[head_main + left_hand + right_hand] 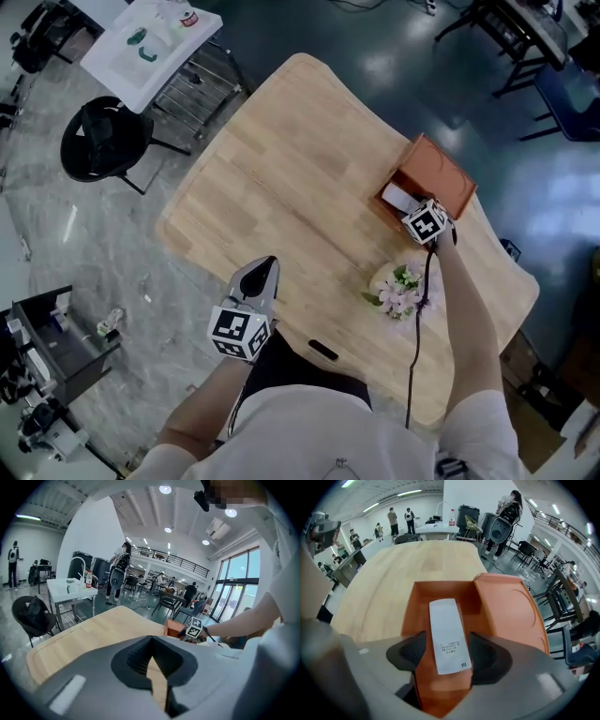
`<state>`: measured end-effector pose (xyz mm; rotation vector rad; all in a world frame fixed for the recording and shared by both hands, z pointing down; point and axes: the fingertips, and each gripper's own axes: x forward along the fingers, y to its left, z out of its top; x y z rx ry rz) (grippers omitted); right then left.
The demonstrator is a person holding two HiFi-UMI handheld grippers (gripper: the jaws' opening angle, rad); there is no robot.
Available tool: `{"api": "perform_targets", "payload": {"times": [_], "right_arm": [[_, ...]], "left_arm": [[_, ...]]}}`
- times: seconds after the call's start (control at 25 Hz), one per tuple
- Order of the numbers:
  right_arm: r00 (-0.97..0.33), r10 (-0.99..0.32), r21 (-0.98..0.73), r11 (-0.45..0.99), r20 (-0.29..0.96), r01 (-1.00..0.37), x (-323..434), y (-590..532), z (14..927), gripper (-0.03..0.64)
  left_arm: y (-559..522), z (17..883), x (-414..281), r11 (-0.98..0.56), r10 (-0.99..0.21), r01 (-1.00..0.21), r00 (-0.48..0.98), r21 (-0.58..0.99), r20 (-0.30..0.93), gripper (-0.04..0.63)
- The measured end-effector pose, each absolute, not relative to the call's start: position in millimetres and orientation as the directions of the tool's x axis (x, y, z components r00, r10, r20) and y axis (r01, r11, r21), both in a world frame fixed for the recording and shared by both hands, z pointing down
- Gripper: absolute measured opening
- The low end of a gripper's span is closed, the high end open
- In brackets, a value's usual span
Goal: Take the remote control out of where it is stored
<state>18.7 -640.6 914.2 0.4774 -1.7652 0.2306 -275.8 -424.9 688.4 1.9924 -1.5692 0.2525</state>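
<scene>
Head view is showing the left gripper (261, 278) hanging over the near left edge of the table (281, 169). Its jaws are closed together on nothing, probably parked out of the way of the reach. Further right, past the flowers (398, 289), the right gripper (446, 640) is hovering at the open orange box (448, 176) on the far right. Its jaws are standing apart, straddling the white remote (444, 616) lying lengthwise inside the box, not yet pinching it. That alignment is likely setting up a grip across its narrow sides.
</scene>
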Motion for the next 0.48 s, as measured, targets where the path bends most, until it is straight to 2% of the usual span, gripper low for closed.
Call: {"api": "perform_targets", "payload": {"times": [0.28,0.36,0.44,0.48], "right_arm": [[-0.079,-0.099,0.061,0.922,0.992,-0.383,22,-636,935,0.339],[-0.088,-0.090,0.051,0.926,0.992,-0.374,18,-639,936,0.334],[-0.110,-0.091,0.046,0.933,0.990,-0.356,13,-641,934,0.315],[-0.110,-0.092,0.047,0.934,0.990,-0.354,13,-641,933,0.278]], "left_arm": [[-423,700,-282,-0.119,-0.815,-0.934,0.286,0.337,0.504,0.000],[-426,701,-282,-0.124,-0.817,-0.932,0.292,0.341,0.498,0.000],[-427,701,-282,-0.129,-0.818,-0.930,0.296,0.344,0.493,0.000],[-428,700,-282,-0.131,-0.818,-0.930,0.298,0.345,0.492,0.000]]}}
